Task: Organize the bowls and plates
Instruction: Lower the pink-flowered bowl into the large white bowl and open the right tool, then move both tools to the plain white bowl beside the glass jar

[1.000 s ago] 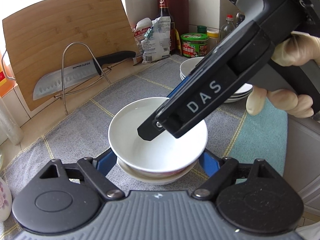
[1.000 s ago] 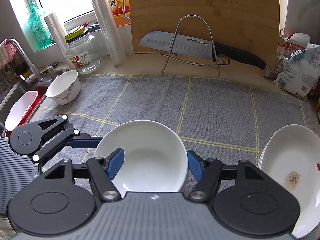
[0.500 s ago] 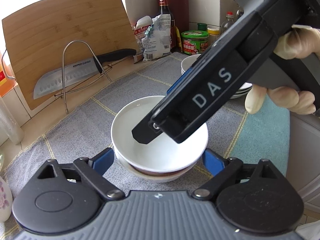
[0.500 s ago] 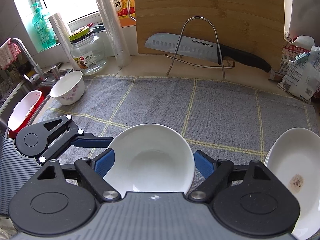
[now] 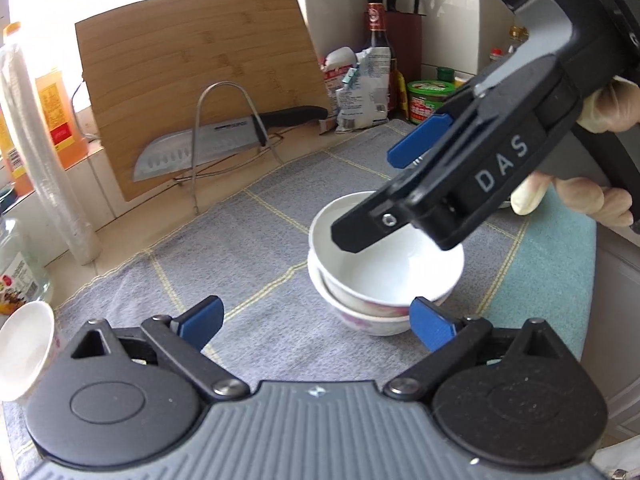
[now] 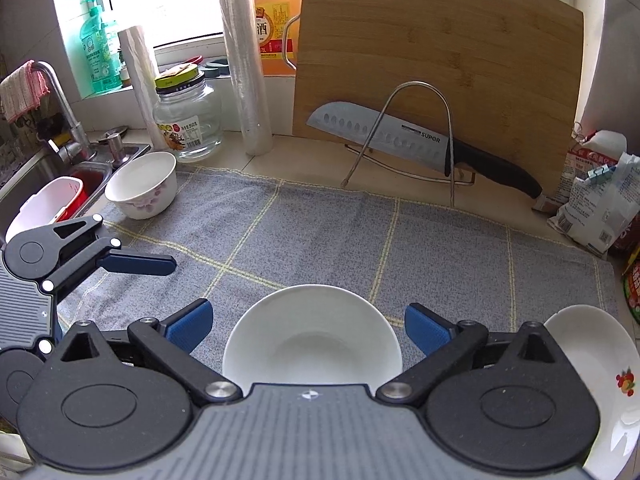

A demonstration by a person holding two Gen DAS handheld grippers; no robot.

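White bowl (image 6: 312,336) nested upright in patterned bowl (image 5: 372,320), mouth upward, left gripper (image 5: 316,320) and right gripper (image 6: 308,322) just spread wide, nothing clamped.

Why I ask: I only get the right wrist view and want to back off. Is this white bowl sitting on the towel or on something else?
Observer: The left wrist view shows the white bowl nested in a flower-patterned bowl, which stands on the grey towel.
Operator: Is my gripper clear of it?
Observer: The right gripper hangs above the stack; its jaws have just been opening, pads off the rim.
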